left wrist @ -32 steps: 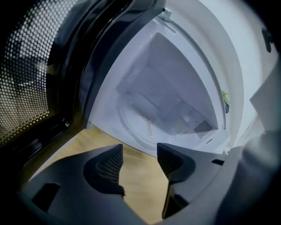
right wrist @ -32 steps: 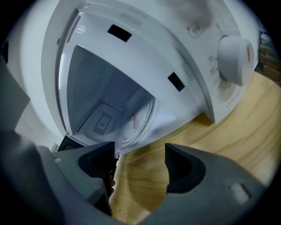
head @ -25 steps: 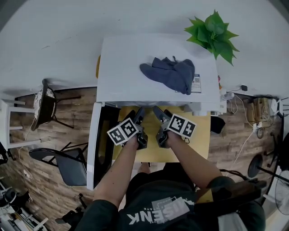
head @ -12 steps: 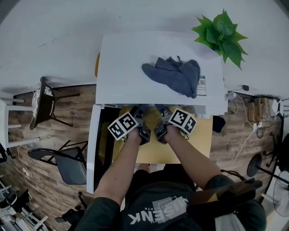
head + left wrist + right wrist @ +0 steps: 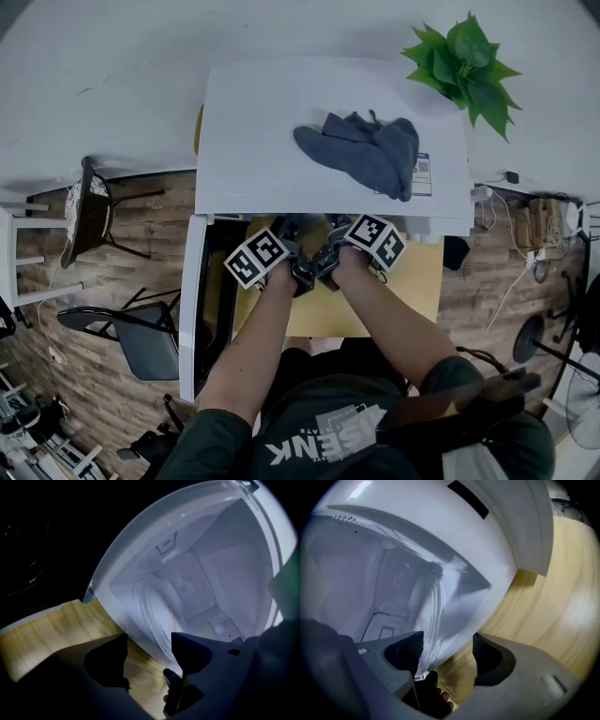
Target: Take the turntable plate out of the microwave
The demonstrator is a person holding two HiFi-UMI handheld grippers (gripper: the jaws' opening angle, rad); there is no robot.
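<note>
Left gripper view, at the mouth of the microwave (image 5: 225, 564): left gripper (image 5: 150, 643) released, jaws spread wide and just now opening further, with only the wooden table (image 5: 56, 634) and the oven's white front sill (image 5: 140, 637) between them, nothing pinched. Glass turntable plate (image 5: 153, 615) at 12 o'clock of the jaw gap, flat on the cavity floor, rim just past the sill.

Right gripper view: right gripper (image 5: 447, 641) likewise released, jaws apart. Clear rim of the plate at 11 o'clock, close against the jaw at 9 o'clock; contact not resolvable, no squeeze evident. Bare table at 3 o'clock.

Head view: both grippers side by side at the open front of the oven. Door (image 5: 192, 309) swung out at 8 o'clock, blue-grey cloth (image 5: 361, 155) on the top panel at 12 o'clock, potted plant (image 5: 464, 66) at 1 o'clock.

Progress, as judged: door open and approach to the plate made. Grasp on the rim, lift over the sill and withdrawal onto the table all outstanding. Plate not yet out of the cavity.
</note>
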